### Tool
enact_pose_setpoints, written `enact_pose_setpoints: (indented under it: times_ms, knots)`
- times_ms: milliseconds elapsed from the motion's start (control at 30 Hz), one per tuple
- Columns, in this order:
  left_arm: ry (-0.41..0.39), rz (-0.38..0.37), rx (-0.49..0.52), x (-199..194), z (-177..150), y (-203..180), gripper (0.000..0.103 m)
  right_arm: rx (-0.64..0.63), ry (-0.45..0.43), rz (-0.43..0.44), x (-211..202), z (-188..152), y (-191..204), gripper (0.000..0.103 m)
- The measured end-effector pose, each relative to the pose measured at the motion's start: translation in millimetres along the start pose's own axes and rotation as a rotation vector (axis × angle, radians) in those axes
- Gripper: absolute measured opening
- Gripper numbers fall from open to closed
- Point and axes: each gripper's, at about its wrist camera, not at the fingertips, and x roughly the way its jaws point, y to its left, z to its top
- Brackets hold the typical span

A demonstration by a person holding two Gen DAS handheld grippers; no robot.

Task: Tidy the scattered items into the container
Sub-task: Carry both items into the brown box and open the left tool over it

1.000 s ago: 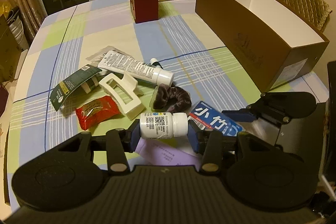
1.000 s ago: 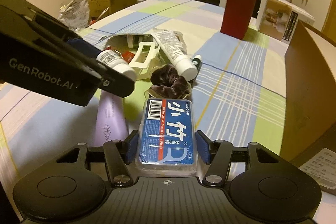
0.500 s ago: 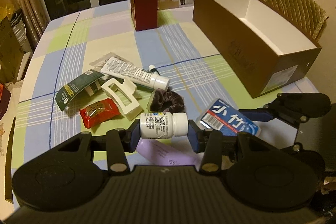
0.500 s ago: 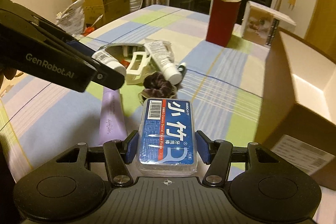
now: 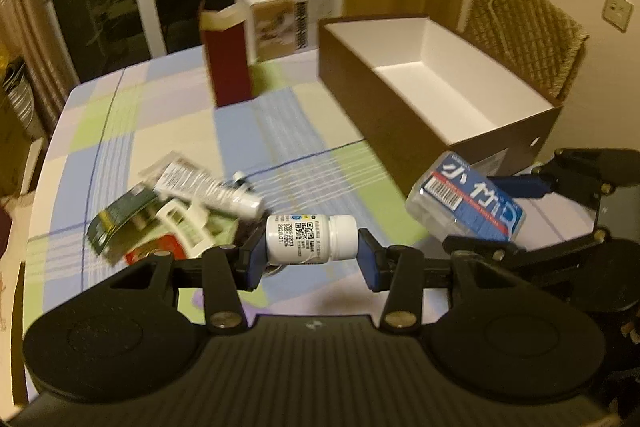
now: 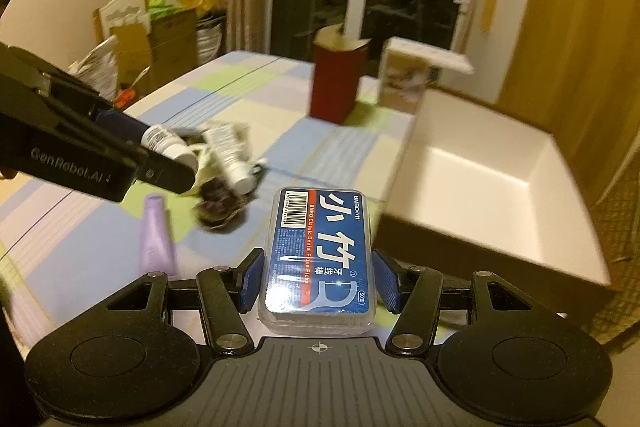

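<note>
Jaws clamp pill bottle (image 5: pixel 311 238) and floss box (image 6: pixel 320 259).

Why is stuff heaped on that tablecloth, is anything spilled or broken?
Nothing looks spilled or broken. A tube, a white hair clip and packets lie jumbled, overlapping, on the table, not yet tidied. The brown box holds nothing visible.
</note>
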Motion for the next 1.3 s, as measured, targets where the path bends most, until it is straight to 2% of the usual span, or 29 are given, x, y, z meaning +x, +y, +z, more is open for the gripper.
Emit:
enact_pose_setpoints:
  times_ms: [267, 600, 1000, 1300]
  knots:
    - [-0.056, -0.062, 0.079, 12.0, 43.8, -42.7, 0.041, 0.062, -0.071, -0.102, -27.3, 21.7, -57.7, 0.060]
    - [-0.084, -0.124, 0.165, 47.4, 94.4, -85.4, 0.041, 0.113, -0.085, -0.184, -20.3, 33.4, -122.5, 0.060]
    - [-0.068, -0.162, 0.178, 97.9, 127.0, -105.3, 0.041, 0.181, -0.029, -0.197, 10.8, 30.1, -175.2, 0.060]
    - [-0.037, -0.144, 0.221, 134.8, 133.7, -113.7, 0.041, 0.223, 0.014, -0.186, 36.4, 22.5, -192.2, 0.060]
